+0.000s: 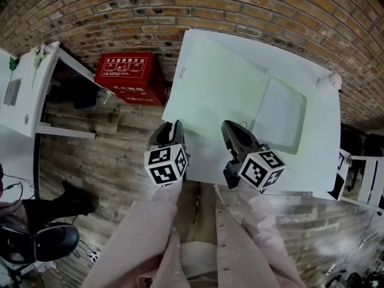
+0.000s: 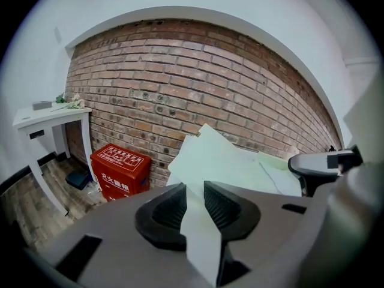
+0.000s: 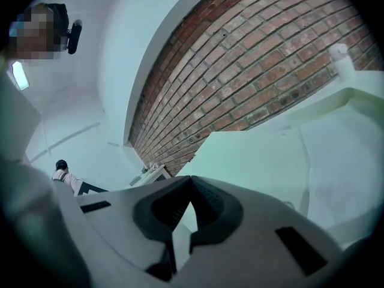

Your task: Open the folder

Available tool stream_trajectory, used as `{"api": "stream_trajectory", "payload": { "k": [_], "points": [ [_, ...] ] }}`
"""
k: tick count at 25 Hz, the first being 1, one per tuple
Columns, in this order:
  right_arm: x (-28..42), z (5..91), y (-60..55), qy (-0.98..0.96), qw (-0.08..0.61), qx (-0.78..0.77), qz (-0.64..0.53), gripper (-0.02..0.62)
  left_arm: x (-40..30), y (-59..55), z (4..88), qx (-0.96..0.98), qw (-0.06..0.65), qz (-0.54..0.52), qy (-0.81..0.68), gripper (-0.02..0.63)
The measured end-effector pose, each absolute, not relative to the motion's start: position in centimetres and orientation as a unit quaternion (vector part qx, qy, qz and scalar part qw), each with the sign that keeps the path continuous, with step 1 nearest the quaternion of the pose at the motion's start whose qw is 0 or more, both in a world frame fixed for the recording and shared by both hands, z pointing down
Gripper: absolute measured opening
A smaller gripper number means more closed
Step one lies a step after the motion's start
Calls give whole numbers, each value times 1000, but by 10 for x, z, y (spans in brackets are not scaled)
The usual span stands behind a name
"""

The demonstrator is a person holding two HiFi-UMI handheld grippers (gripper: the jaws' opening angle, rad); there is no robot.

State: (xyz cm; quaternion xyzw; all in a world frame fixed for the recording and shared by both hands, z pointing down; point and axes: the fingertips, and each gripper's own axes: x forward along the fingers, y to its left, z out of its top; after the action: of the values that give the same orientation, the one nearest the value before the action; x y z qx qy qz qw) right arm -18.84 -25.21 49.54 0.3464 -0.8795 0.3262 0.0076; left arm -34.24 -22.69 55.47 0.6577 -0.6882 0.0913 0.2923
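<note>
- Left tool [image 2: 195, 189]: jaws partly open, with the thin cover edge of the folder [image 1: 219, 89] loose between them.
- Right tool [image 3: 192, 182]: jaws closed on the folder's near edge.
- Folder: pale green, spread on the white tabletop [image 1: 327, 137], overhanging its left side.
- It is probably light, floppy and slick, so pinch it at an edge.

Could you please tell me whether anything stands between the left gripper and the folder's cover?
Nothing visible does. The folder's cover already lies between the left gripper's jaws, which stand apart around its edge. The right gripper, jaws together, is beside it and not in between.
</note>
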Motion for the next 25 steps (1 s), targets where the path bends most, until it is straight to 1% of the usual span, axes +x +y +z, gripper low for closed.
{"api": "stream_trajectory", "payload": {
  "k": [12,17,19,20,25],
  "points": [
    [-185,502,-245,-873,5,353,336,5,-350,-226,571,630,299,106,-709,115],
    [-181,505,-239,-869,4,358,342,4,-355,-224,576,611,291,123,-726,143],
    [-179,506,-238,-868,4,360,342,5,-357,-223,578,602,281,138,-734,175],
    [-179,506,-237,-868,4,361,342,5,-358,-223,579,602,272,148,-736,179],
    [-175,505,-235,-866,3,366,341,5,-351,-227,573,623,212,219,-721,175]
  ]
}}
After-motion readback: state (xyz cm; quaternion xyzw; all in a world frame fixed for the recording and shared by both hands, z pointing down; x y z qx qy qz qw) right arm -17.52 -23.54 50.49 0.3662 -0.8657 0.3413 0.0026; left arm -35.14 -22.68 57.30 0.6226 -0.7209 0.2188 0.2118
